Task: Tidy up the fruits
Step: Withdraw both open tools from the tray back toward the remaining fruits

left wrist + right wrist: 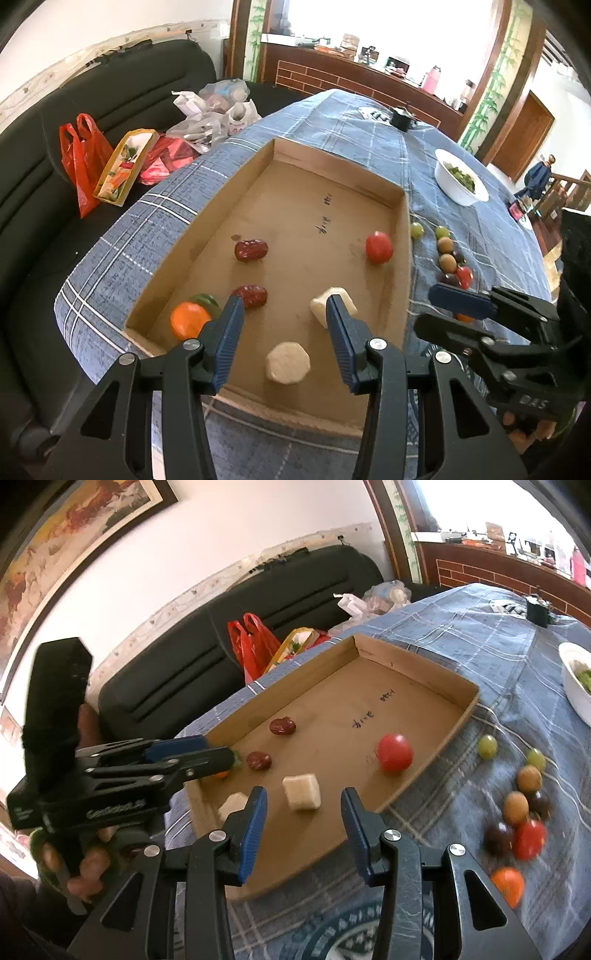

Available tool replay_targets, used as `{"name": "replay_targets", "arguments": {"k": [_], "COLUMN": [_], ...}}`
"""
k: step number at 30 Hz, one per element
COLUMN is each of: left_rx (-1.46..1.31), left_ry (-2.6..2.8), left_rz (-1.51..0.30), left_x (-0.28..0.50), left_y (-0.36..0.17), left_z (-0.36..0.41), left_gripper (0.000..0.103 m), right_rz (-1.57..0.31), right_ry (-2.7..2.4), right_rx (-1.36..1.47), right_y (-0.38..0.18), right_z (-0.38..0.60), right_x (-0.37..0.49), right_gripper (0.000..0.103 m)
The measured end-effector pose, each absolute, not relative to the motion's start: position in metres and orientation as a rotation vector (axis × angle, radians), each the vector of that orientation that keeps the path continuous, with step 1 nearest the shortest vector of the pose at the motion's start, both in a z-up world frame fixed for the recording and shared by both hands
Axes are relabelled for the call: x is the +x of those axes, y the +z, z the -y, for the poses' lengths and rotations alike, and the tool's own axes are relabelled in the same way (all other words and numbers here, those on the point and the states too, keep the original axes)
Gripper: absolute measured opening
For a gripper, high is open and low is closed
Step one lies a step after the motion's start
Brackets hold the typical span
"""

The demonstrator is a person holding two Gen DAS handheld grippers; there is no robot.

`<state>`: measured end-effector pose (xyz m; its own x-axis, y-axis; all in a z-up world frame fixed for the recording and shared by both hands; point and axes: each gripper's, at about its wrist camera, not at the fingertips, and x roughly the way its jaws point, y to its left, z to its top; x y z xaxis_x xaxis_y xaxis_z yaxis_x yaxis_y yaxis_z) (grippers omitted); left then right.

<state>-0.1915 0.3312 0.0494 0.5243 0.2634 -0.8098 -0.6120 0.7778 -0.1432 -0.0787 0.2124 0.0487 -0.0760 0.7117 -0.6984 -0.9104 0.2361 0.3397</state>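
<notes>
both the left gripper point(284, 314) and right gripper point(303, 812) hang spread and empty over the shallow brown cardboard tray point(404, 236), which holds several fruits. judged: between placements. next, reach the loose round fruits point(517, 805) on the blue plaid tablecloth point(498, 657).

"DAS" embossed on right gripper point(461, 308) body, handwritten ink marks on cardboard tray point(325, 206) floor — illegible, left gripper point(207, 753) body lettering — unreadable
</notes>
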Motion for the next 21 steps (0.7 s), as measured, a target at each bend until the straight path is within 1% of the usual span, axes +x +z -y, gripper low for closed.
{"name": "replay_targets", "arguments": {"k": [11, 21], "left_rx": [-0.405, -0.374], "left_ry": [0.502, 0.490], "left_rz": [-0.884, -0.884], "left_x": [-0.192, -0.198], "left_y": [0.055, 0.062], "left_z": [-0.298, -0.274], "left_gripper": [0.045, 0.045], "right_rz": [-0.922, -0.923], "right_ry": [1.321, 1.295], "right_rx": [-0.195, -0.160], "right_y": [0.057, 0.059], "right_z": [-0.145, -0.108], "right_x": [-0.087, -0.088], "right_gripper": [0.044, 0.045]}}
